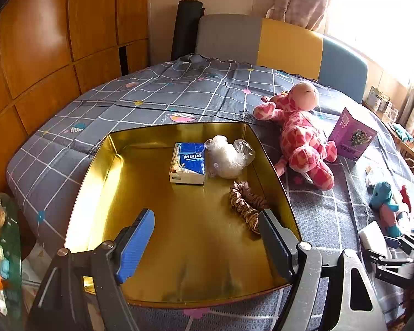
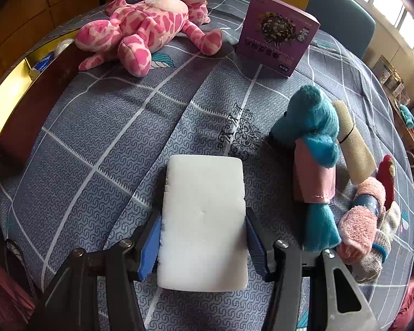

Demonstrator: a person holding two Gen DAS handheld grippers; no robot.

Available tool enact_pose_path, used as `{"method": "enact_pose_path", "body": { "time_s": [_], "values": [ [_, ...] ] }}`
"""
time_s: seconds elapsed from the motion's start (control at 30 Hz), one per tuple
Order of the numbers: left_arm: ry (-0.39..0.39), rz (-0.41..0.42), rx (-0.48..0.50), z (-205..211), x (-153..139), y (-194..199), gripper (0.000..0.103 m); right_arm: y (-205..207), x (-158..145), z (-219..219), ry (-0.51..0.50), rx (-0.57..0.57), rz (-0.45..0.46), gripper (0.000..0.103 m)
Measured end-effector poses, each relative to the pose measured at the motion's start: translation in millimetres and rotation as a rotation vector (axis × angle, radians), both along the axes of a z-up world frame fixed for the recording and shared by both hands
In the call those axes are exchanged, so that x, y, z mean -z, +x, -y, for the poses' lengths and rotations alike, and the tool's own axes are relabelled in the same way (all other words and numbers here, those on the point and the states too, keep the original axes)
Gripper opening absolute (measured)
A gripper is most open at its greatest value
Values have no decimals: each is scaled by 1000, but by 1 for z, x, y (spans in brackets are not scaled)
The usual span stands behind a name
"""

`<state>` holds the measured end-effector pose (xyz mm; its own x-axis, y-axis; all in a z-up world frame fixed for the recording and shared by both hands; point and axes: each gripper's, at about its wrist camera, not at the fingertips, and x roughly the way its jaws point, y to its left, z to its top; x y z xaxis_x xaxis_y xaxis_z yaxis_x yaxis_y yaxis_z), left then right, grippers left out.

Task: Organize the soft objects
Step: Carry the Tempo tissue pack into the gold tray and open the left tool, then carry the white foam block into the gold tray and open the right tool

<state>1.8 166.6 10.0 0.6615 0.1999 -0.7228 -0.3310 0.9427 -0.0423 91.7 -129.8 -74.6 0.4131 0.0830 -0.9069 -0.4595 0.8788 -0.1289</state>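
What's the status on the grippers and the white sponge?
Left gripper open, empty, over gold tin. Right gripper shut on white sponge, on the bedspread. Nothing between sponge and tin.

A: This looks like a home bedroom.
B: Agreed: a bed (image 1: 179,93) under a checked quilt, a padded headboard (image 1: 287,44), a curtained window (image 1: 372,22), wooden wardrobe doors (image 1: 55,41) and plush toys (image 1: 303,135).

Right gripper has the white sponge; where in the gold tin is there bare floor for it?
In the gold tin, the whole left half and near floor are bare, bordered by the left wall and the Tempo tissue pack. The far-right side is crowded: plastic bag, then scrunchies along the right wall. The left gripper hangs open over the near part.
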Motion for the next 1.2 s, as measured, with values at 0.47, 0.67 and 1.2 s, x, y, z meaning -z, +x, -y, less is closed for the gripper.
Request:
{"method": "enact_pose_path", "body": {
  "time_s": [0.47,0.67,1.2],
  "values": [
    [-19,10,-9,-7,1,-15,79,-10,-50,-41,110,-20,78,56],
    [-24,8,-46,-21,4,-22,79,-19,-78,-101,227,-176,51,56],
    [-58,30,-259,-98,7,-57,79,-7,-34,-263,313,-338,-206,56]
  ]
}}
